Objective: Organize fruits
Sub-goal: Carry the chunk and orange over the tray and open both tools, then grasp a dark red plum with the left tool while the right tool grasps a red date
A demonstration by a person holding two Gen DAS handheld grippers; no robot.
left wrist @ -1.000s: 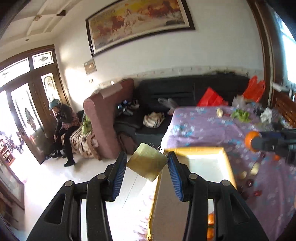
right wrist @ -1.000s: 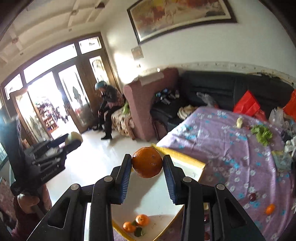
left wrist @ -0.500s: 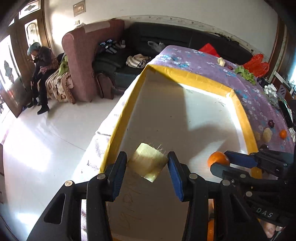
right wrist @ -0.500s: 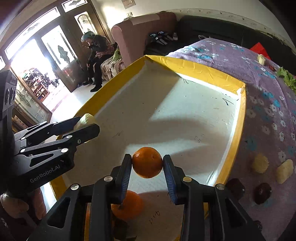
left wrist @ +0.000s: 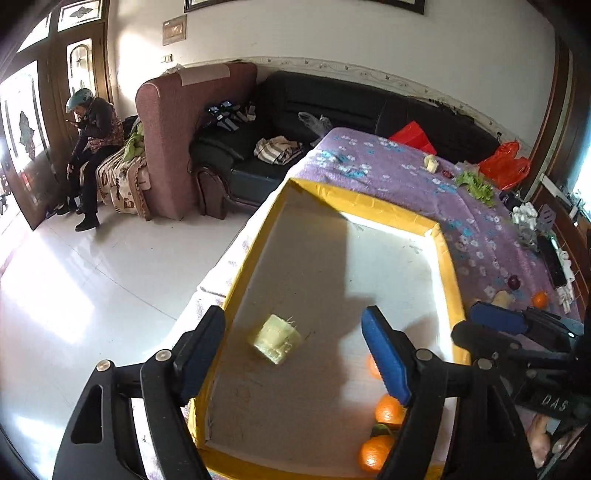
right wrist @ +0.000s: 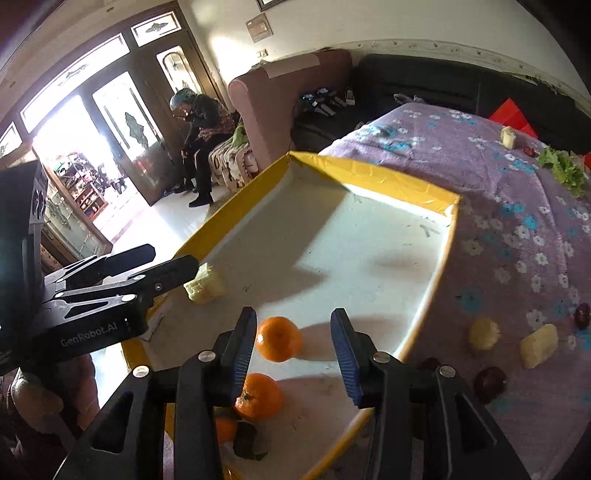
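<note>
Opening over the yellow-rimmed tray [right wrist: 436, 266], the right gripper [right wrist: 293, 349] frees an orange [right wrist: 277, 343] and the left gripper [left wrist: 293, 345] a pale fruit chunk [left wrist: 276, 339]; both lie loose between the jaws, and the orange may roll into its neighbours.

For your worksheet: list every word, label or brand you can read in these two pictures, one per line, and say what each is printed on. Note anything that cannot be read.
"GenRobot.AI": white lettering on the black body of the left gripper, in the right wrist view.
"DAS": on the black body of the right gripper, in the left wrist view.
Wall plaque: too blurred to read.
</note>
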